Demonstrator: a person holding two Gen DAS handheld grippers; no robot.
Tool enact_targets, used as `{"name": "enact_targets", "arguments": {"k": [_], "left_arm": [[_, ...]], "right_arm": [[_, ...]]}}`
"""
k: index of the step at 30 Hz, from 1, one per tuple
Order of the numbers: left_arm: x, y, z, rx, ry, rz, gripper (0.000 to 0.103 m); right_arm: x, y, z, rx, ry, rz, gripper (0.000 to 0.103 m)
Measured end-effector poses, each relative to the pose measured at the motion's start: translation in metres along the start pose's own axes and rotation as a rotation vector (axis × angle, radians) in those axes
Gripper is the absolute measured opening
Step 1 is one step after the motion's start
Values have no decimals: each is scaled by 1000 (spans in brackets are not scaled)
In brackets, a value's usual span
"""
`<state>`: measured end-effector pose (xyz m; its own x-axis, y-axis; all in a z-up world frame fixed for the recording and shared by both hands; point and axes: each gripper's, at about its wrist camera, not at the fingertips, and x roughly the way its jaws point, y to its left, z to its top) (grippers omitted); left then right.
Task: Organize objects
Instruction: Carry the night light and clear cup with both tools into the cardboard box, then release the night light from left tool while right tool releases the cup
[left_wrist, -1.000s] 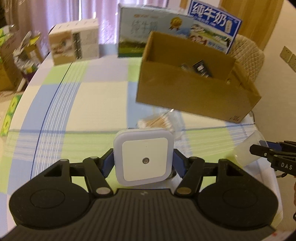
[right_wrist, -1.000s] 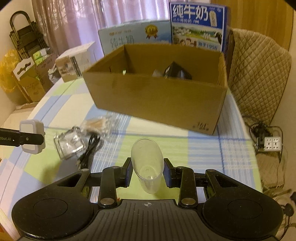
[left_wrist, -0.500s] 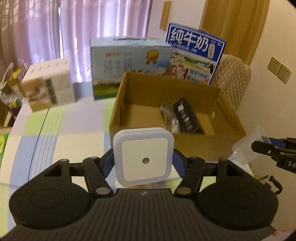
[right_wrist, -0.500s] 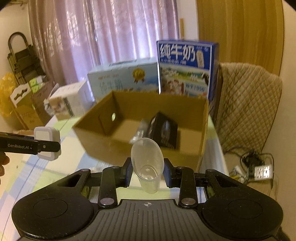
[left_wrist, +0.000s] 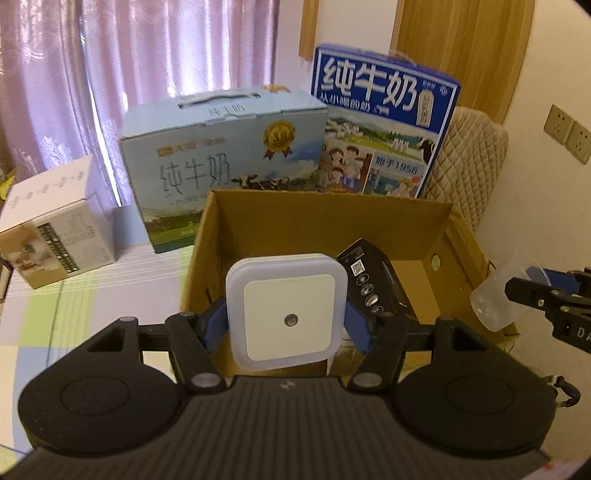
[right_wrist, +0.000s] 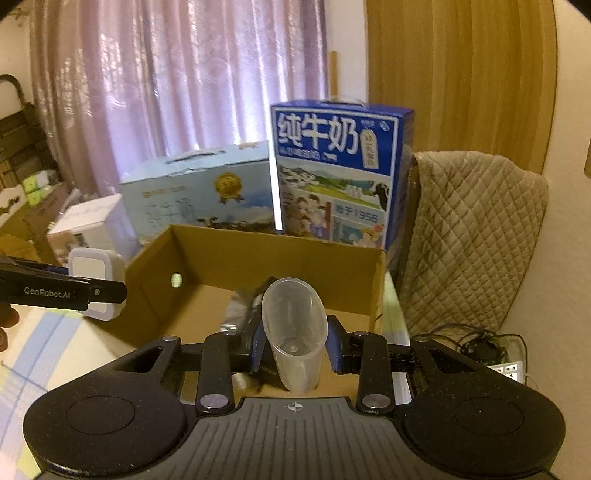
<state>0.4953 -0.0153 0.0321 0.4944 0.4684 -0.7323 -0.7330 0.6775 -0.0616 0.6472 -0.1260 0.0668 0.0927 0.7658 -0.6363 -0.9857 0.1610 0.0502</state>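
From the left gripper (left_wrist: 286, 325) we lose the brown cardboard box's (left_wrist: 325, 218) floor behind the square white night light (left_wrist: 286, 314). The clear plastic cup (right_wrist: 293, 332) ahead of the right gripper (right_wrist: 294, 347) hides most of a black carton (left_wrist: 376, 284). The crinkled silvery item (right_wrist: 236, 310) beside it is too blurred to identify.

The night light (left_wrist: 286, 312) is smooth, milky white plastic with a soft sheen, and the cup (right_wrist: 294, 332) is thin clear plastic, slightly cloudy. The open box (right_wrist: 280, 264) is plain brown corrugated cardboard, matt and a little rough, while the two milk cartons (left_wrist: 382, 122) behind it are printed card with a light gloss. Each tool (right_wrist: 294, 345) is matt black plastic with ribbed housing and blue pads (left_wrist: 355, 325); the chair cover (right_wrist: 472, 229) is quilted beige cloth.
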Motion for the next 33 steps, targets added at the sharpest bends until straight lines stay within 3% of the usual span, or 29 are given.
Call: {"name": "enact_targets", "arguments": {"k": [12, 24, 33], "left_arm": [[75, -10, -2, 16, 183, -2, 62], [122, -16, -15, 48, 369, 35, 62], [122, -14, -16, 52, 389, 20, 69]], "right_arm": [[62, -14, -6, 16, 153, -77, 31], [92, -12, -15, -7, 247, -105, 31], [95, -11, -16, -16, 267, -115, 31]]}}
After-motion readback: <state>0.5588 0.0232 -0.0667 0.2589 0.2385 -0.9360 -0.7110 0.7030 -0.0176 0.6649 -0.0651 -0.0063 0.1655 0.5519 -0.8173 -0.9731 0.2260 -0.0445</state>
